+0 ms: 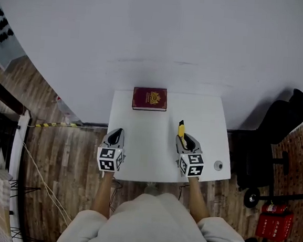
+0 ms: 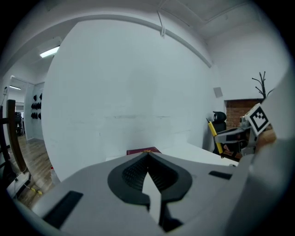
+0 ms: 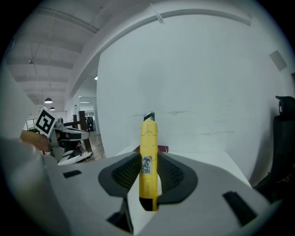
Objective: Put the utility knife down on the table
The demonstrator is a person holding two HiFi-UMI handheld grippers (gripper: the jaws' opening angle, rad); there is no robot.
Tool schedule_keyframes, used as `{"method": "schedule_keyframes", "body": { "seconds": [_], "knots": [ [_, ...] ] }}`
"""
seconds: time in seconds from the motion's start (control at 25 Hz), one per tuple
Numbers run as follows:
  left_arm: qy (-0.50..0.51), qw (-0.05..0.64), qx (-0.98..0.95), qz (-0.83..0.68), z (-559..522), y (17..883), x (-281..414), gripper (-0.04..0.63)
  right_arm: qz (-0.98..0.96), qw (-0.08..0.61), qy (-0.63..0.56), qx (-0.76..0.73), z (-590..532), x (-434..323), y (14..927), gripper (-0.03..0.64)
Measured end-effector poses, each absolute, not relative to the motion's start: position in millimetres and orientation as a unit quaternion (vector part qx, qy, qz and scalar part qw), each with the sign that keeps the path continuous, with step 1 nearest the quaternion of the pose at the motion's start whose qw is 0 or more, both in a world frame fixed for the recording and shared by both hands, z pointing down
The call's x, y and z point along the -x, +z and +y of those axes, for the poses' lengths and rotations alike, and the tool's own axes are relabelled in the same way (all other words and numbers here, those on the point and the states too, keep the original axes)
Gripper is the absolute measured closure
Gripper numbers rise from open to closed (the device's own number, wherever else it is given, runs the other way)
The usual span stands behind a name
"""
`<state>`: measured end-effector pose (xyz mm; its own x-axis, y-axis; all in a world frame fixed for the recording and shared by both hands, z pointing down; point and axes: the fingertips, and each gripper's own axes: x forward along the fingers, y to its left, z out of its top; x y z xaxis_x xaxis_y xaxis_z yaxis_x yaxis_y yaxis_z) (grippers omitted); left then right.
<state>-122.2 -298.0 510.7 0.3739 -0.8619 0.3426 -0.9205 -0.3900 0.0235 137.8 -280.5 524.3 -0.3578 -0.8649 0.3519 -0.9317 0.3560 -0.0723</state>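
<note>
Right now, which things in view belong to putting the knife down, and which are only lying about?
For the job:
- utility knife, gripped by the right gripper
- table, where it goes

Lying about:
- maroon booklet at the table's far edge
- small round object near its right edge
- black chair beside the table
- left gripper, shut and empty
</note>
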Motion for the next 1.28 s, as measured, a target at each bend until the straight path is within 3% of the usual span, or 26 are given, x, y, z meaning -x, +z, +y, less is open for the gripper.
{"method": "schedule_keyframes", "body": {
  "seconds": [0.44, 1.28],
  "knots": [
    [0.157, 0.120, -0.811, -0.551, -364, 527, 121, 0.589, -0.820, 0.137, 0.147, -0.536, -358, -141, 539, 0.506],
    [0.182, 0.157, -0.821, -0.519, -374, 566, 134, 0.589, -0.808, 0.175, 0.189, -0.530, -358, -108, 584, 0.506]
  ]
}}
